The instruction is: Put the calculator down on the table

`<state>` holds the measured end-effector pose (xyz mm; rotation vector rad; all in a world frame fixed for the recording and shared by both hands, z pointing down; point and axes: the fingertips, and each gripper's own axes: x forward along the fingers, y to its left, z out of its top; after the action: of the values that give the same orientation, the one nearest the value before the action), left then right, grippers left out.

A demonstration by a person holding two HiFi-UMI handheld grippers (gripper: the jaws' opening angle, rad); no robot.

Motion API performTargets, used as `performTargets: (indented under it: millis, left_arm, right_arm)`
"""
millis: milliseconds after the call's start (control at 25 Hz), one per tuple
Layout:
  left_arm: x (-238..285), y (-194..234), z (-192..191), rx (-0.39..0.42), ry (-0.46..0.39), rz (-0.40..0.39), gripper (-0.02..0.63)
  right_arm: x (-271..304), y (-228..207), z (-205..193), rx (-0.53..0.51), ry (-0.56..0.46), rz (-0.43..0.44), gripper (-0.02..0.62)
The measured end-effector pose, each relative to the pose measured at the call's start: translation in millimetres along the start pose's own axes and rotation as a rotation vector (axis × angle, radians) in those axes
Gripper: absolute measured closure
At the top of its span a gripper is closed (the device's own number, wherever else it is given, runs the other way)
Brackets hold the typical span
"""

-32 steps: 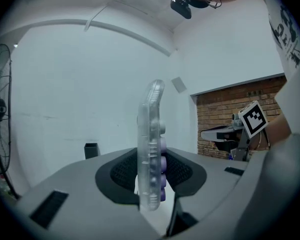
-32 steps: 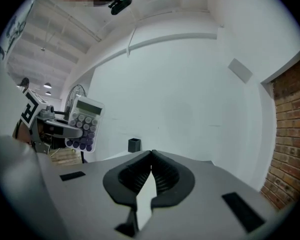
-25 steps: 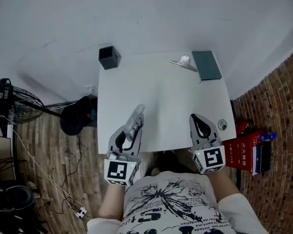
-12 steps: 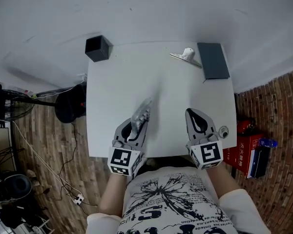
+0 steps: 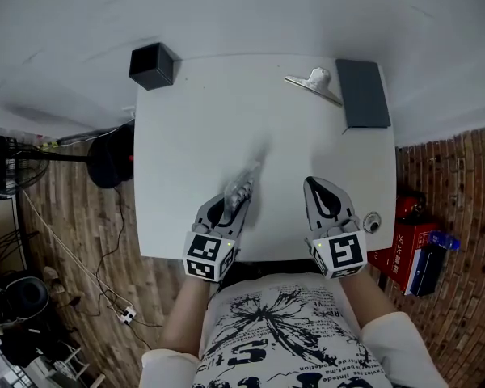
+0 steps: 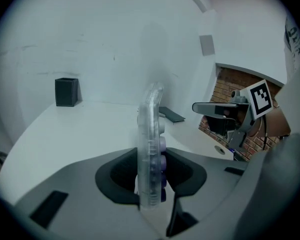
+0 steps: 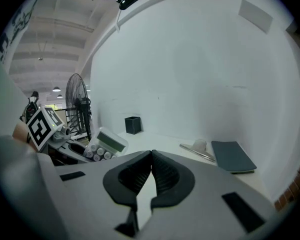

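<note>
Over the table (image 5: pixel 194 136) near its front edge, left gripper (image 5: pixel 226 208) pinched the calculator (image 5: pixel 239 187) edge-up, angled low, apparently to lay it flat. Right gripper (image 5: pixel 324 194) hovered beside, jaws pressed together, empty, keeping clear.

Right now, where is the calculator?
In the head view, the left gripper holds the calculator on edge over the table's near-left part, beside the right gripper.
</note>
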<state>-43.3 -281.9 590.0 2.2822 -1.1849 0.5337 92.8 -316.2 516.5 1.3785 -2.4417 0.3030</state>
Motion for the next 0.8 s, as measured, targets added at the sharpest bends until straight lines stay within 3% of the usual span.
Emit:
performTargets:
  millis: [600,800]
  left_arm:
    - [30.1,10.0,-1.9,-0.126,0.059,-0.092,0.446]
    - [34.1,15.7,-2.8,-0.067,0.079,-0.049,0.445]
  right_arm:
    - [11.3,-0.1,-7.1,-0.006,0.019,0.053,0.580]
    - [13.6,-1.0,-6.1,-0.021,0.023,0.071,0.580]
